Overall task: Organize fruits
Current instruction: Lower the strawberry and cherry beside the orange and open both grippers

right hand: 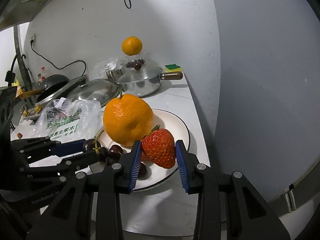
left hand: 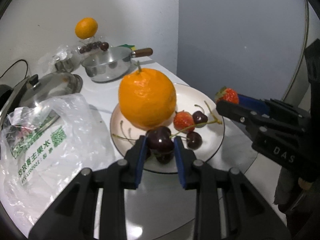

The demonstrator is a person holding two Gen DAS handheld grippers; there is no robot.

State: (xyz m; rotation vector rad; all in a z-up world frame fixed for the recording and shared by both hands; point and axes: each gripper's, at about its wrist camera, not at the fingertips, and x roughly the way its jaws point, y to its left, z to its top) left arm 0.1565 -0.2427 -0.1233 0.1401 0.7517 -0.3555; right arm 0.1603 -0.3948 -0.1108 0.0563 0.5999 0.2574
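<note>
left gripper point(left hand: 160, 143) grips dark round cherry point(left hand: 160, 140) | right gripper point(right hand: 158, 152) grips red strawberry point(right hand: 160, 149) | large orange point(left hand: 147, 98) crowds white plate point(left hand: 212, 140) | "DAS" on right gripper

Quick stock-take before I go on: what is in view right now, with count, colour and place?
plate: one, white, dark rim, counter front
large orange: one, on plate
small orange: one, atop clear stand at back
strawberries: two red; one on plate, one in right gripper
cherries: several, dark red; loose on plate, one in left gripper
pan: one, steel, wooden handle, behind plate
plastic bag: one, clear, green print, left of plate
left gripper: black, blue pads
right gripper: same
</note>
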